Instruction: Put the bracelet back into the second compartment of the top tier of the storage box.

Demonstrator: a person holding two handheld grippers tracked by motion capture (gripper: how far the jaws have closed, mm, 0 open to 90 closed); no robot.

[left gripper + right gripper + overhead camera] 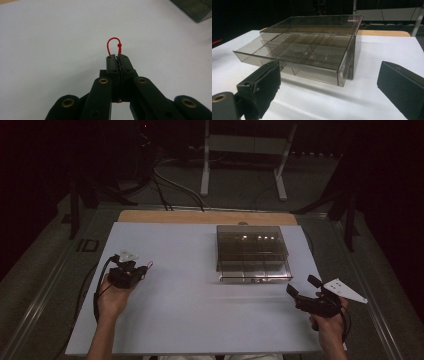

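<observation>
White tabletop (190,315) carries a smoky drawer box (252,252), right gripper (302,287) spread wide before it, left gripper (117,57) pinching what looks like a red looped cord (113,42).

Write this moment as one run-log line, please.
left tool: shut on red loop | right tool: open, facing drawer box | drawer: pulled out | table: white

Lab: dark room, white table (190,320), floor cables (170,185), white metal stand (245,150) behind.
</observation>
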